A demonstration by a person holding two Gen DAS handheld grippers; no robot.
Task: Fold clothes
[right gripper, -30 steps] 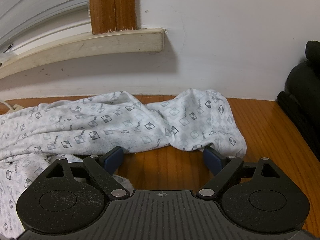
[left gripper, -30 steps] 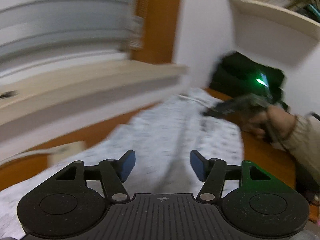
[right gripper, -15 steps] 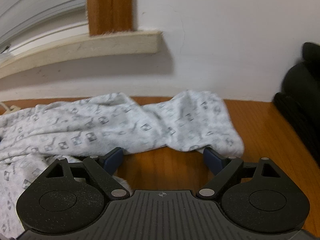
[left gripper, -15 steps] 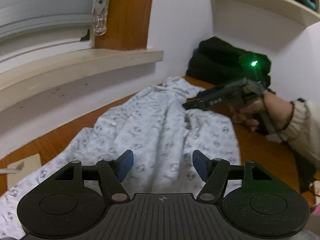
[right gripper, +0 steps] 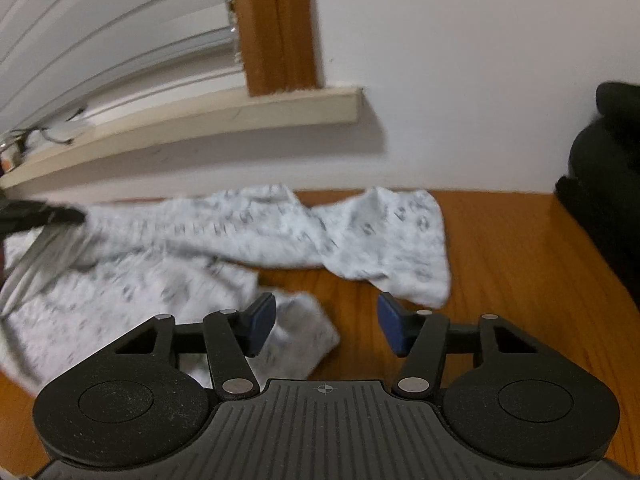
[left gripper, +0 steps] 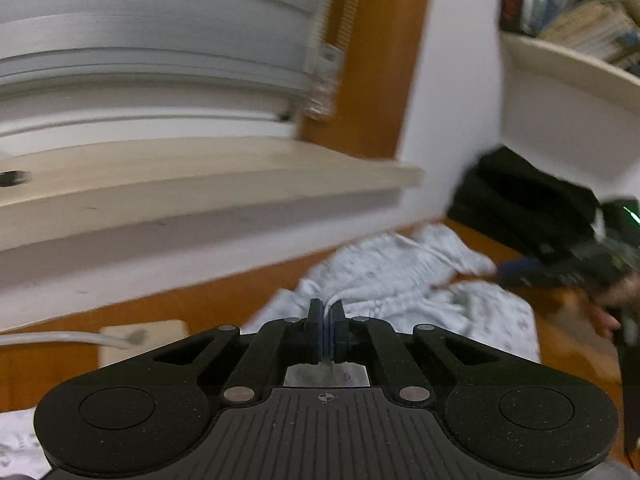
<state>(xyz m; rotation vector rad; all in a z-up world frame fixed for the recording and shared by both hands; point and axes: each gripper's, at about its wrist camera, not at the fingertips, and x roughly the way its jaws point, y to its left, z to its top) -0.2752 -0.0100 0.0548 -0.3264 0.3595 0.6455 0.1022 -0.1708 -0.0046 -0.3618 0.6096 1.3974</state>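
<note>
Lying crumpled on the wooden tabletop (right gripper: pixel 500 248), the pale printed garment (right gripper: pixel 224 240) spreads ahead of both grippers, its soft knit bunched into loose ridges with a small dark check pattern, blurred here. The left gripper (left gripper: pixel 326 320) has pinched its blue pads (left gripper: pixel 320 332) together on a raised fold of the cloth right at its tips; the jaws have just been closing, a sliver of white fabric shows between them, and the rest of the garment runs ahead and to the right. The right gripper (right gripper: pixel 326 320) stands about half open, its jaws having just been closing too, with nothing pressed between them: a free corner of the fabric lies under and beside its left pad (right gripper: pixel 260 320), bare wood lies under the gap, and a rounded end of the garment, perhaps a sleeve or leg, sits just ahead to the right.

The step in hand looks like taking two holds before spreading the piece flat. Doing it well probably means that the right jaws settle over the loose corner and catch a single layer, since limp, stretchy knit slips and doubles easily; both holds should then draw apart evenly, low over the table.

Beyond the cloth stand a white wall, a cream window ledge (right gripper: pixel 224 120) and a dark bundle (right gripper: pixel 600 184) at the far right.
</note>
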